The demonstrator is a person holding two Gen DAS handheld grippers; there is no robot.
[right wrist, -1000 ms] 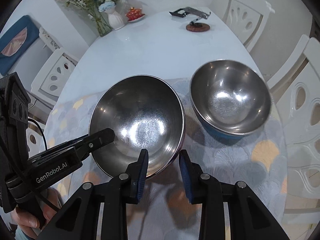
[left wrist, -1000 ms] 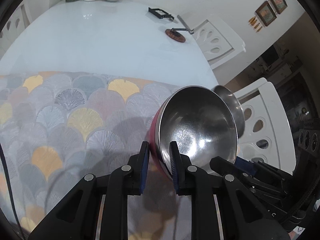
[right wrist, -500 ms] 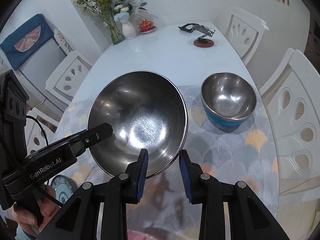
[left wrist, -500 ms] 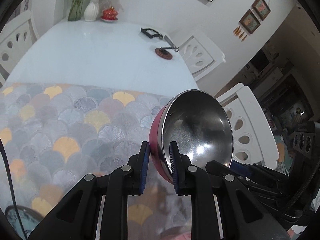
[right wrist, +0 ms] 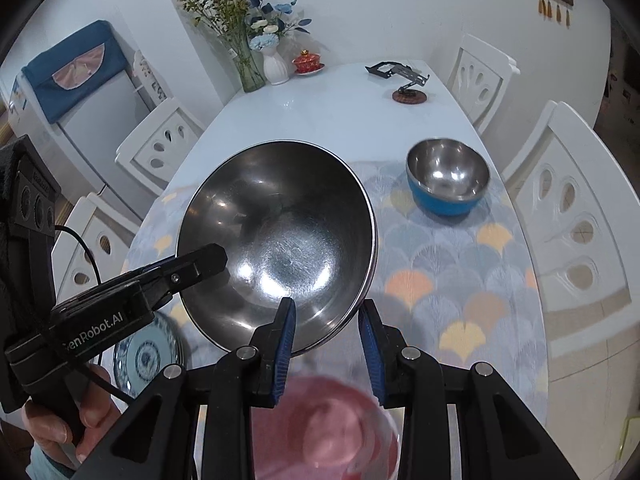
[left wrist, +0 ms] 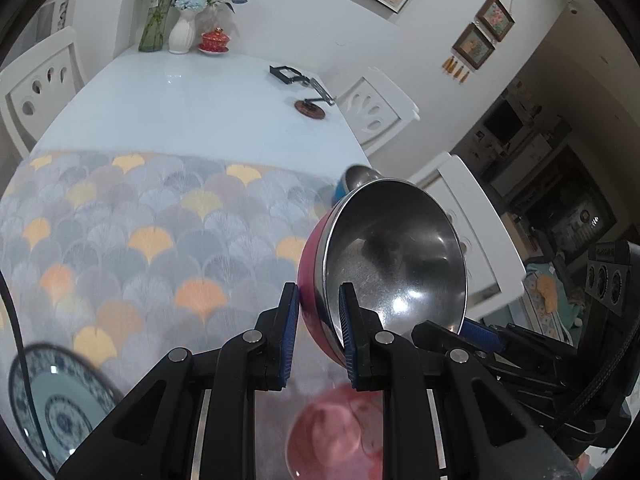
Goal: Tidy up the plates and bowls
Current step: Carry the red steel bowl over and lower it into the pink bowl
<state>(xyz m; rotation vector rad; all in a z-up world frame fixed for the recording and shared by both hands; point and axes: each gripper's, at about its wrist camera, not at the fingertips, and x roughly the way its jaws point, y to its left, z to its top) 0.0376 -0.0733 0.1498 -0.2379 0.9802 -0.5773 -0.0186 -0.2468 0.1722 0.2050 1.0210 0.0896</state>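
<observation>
My left gripper (left wrist: 318, 332) is shut on the rim of a red steel bowl (left wrist: 392, 256) and holds it in the air above the patterned cloth. The same bowl (right wrist: 280, 240) fills the right wrist view, with the left gripper (right wrist: 208, 258) clamped on its left rim. My right gripper (right wrist: 326, 344) straddles the bowl's near rim with its jaws apart. A blue steel bowl (right wrist: 448, 178) stands on the cloth at the far right; only its edge (left wrist: 356, 178) shows behind the red bowl. A blurred pink plate (right wrist: 328, 428) lies below the grippers. A blue-patterned plate (left wrist: 52, 404) lies at lower left.
A fan-patterned cloth (left wrist: 140, 232) covers the near half of the white table (right wrist: 320, 108). A vase of flowers (right wrist: 256, 56), a red lidded cup (right wrist: 307, 62) and a black stand (right wrist: 404, 80) sit at the far end. White chairs (right wrist: 572, 208) line both sides.
Both grippers and the red bowl have risen and drawn back from the table. The blue bowl looks smaller and farther off. The pink plate and patterned plate have come into view below.
</observation>
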